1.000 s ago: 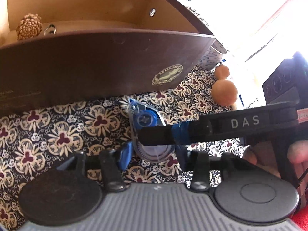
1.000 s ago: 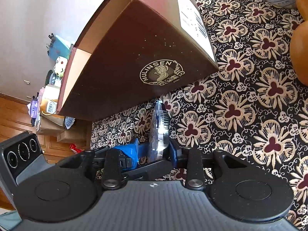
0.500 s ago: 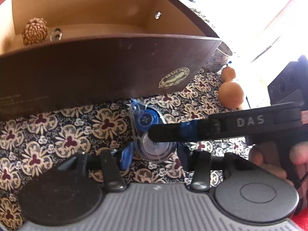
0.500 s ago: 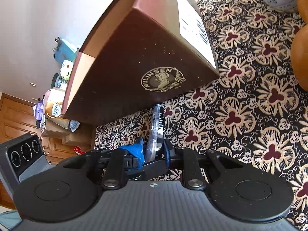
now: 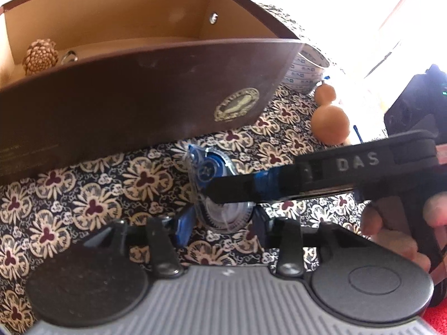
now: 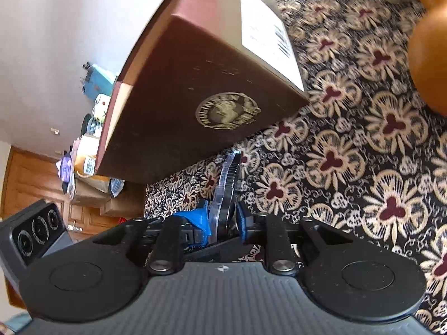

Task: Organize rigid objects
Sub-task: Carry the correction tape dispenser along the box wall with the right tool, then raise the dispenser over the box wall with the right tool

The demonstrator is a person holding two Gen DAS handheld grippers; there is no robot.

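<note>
The clear correction tape dispenser (image 5: pixel 208 187) with its blue reels stands on edge on the flower-patterned table (image 5: pixel 92 195), just short of the brown box. My right tool (image 6: pixel 222 224) has it between its blue pads, which have just been easing apart; I cannot tell whether they press on it. My left tool (image 5: pixel 220 223) has its jaws apart, astride the dispenser's near end, and has just been closing without touching it. The open brown box (image 5: pixel 145 89) stands at twelve o'clock, a pine cone (image 5: pixel 40 55) inside. An orange gourd (image 5: pixel 329 120) stands at two o'clock, a paper bowl (image 5: pixel 304 69) behind it.
</note>
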